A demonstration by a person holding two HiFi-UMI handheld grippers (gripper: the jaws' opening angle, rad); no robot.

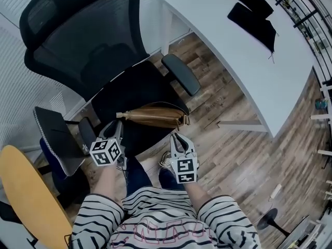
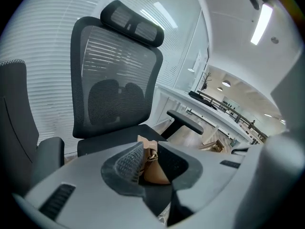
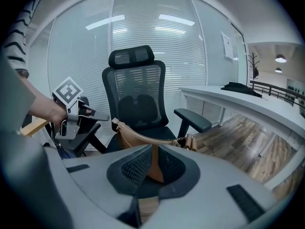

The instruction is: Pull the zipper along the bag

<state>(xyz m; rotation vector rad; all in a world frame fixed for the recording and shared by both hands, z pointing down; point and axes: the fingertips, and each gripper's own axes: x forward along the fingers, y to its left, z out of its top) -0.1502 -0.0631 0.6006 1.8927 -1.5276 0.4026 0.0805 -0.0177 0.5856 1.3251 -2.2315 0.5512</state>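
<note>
So far: no pull is judged begun; the whole zipper run is left.
Bag (image 1: 153,117): brown, laid across the office chair (image 1: 78,45) seat.
Left tongs (image 1: 119,126): held open, just beside the bag's left end, nothing gripped.
Right tongs (image 1: 176,137): held open, empty, near the buckle end.

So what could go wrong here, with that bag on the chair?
The bag lies loose on the chair seat, so a hard pull might drag it off. The left gripper and right gripper are both open, so nothing steadies it yet.
</note>
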